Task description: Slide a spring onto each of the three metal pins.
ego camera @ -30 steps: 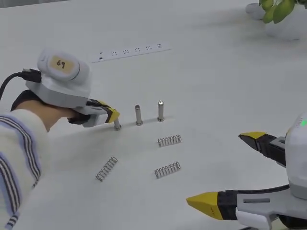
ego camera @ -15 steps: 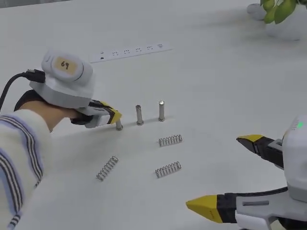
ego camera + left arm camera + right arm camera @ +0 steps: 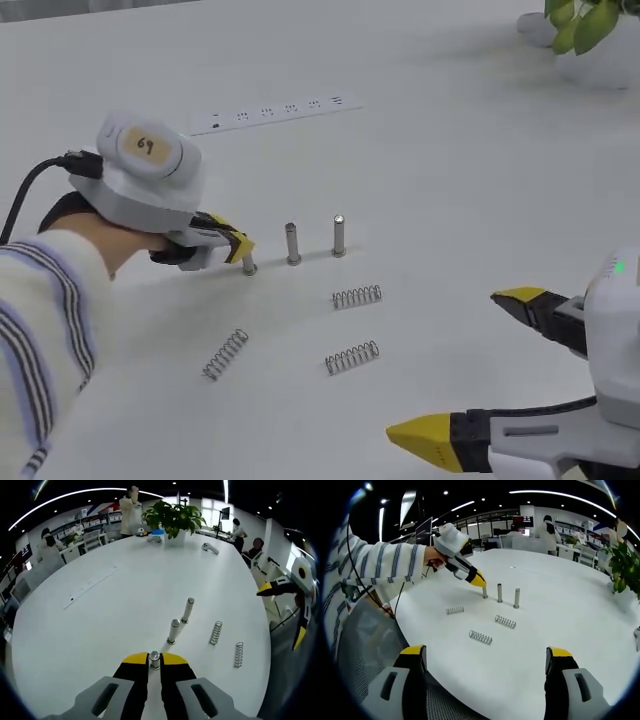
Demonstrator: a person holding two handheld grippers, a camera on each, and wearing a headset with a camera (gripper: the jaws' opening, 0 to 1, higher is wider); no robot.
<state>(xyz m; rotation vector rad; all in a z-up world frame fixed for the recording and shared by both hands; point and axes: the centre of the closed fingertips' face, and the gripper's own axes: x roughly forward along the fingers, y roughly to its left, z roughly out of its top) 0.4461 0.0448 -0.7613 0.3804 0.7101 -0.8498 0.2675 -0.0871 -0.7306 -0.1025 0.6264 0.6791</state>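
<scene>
Three springs (image 3: 351, 355) looked light and bendy, best pinched softly at the middle; the left claw (image 3: 243, 250) squeezed the left pin (image 3: 154, 656); the right claw (image 3: 460, 365) gaped wide.

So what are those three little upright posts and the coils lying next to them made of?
The pins look like solid metal, probably steel: smooth silver-grey cylinders with bright glints on their tops. The springs look like thin bare steel wire, grey and slightly shiny, wound in open coils. The exact alloy cannot be told.
</scene>
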